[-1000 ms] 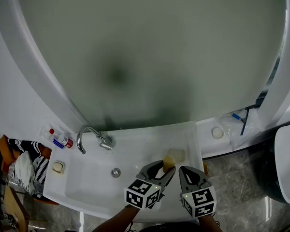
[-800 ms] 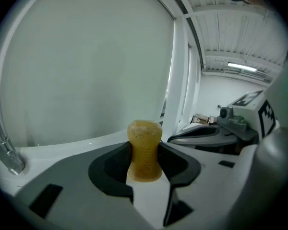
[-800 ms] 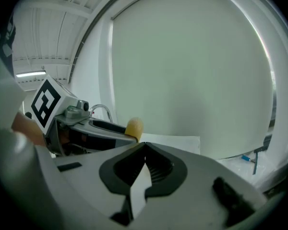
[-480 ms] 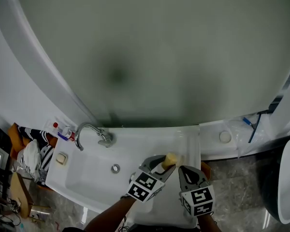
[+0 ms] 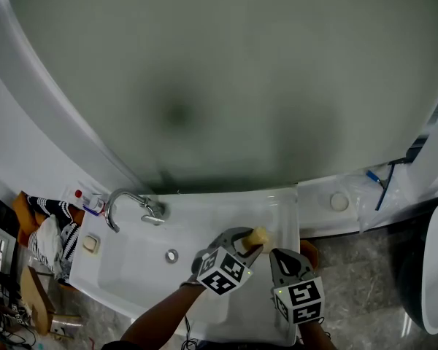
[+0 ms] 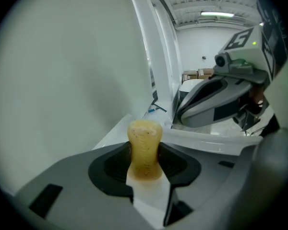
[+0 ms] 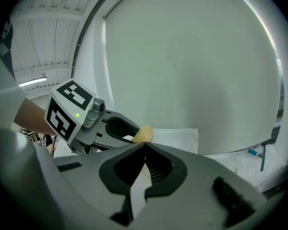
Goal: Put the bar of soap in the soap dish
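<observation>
A yellow bar of soap [image 5: 259, 236] is clamped between the jaws of my left gripper [image 5: 253, 241], over the right part of the white sink [image 5: 139, 268]. In the left gripper view the soap [image 6: 144, 147] stands upright in the left gripper [image 6: 144, 166], with the jaws shut on its lower half. My right gripper [image 5: 277, 259] hangs just to the right of it, jaws shut with nothing between them. The right gripper view shows the right gripper [image 7: 144, 151] shut, and past it the left gripper [image 7: 119, 128] with the soap [image 7: 144, 134]. A small white dish [image 5: 91, 244] with a beige block lies on the sink's left ledge.
A chrome faucet [image 5: 128, 204] curves over the basin's back left, with the drain [image 5: 172, 255] in front of it. Small bottles [image 5: 87, 201] stand on the left ledge. A large curved grey panel [image 5: 226, 79] fills the background. Striped cloth [image 5: 47, 232] lies at far left, and a blue tool [image 5: 374, 179] at the right.
My left gripper has turned slightly and carried the soap a little up and right. The right gripper has barely moved. The head view has shifted.
</observation>
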{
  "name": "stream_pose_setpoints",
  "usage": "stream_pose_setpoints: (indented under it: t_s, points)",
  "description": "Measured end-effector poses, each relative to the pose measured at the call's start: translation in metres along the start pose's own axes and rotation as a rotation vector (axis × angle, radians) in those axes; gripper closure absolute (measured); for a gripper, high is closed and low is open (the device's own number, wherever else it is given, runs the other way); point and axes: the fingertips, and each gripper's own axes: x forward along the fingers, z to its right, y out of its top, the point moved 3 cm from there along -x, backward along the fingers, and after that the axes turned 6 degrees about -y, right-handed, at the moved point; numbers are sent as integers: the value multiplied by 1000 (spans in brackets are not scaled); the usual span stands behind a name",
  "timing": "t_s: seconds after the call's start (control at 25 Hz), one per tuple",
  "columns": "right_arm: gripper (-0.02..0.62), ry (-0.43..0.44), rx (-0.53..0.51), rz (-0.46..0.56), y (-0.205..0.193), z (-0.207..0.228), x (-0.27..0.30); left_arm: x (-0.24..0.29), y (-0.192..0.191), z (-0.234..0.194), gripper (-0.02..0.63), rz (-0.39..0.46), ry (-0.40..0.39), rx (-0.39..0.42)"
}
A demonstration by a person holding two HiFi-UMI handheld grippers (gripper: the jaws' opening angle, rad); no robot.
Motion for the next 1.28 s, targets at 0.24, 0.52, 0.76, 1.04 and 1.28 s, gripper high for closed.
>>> stream_pose_setpoints:
  t_s: [0.24, 0.52, 0.76, 1.04, 1.28]
  points:
    - [583, -54, 14, -20, -4, 6, 5, 20, -10, -1, 422, -59, -77, 120]
    - [584, -110, 34, -49, -10, 6, 13, 36, -21, -4, 423, -98, -158, 217]
    - [583, -156, 54, -74, -20, 5, 16, 46, -30, -1, 423, -114, -216, 287]
    - [584, -203, 57, -96, -27, 1, 16, 55, -42, 0, 423, -145, -307, 346]
    - [584, -232, 69, -121, -35, 0, 10, 62, -47, 6, 422, -193, -370, 402]
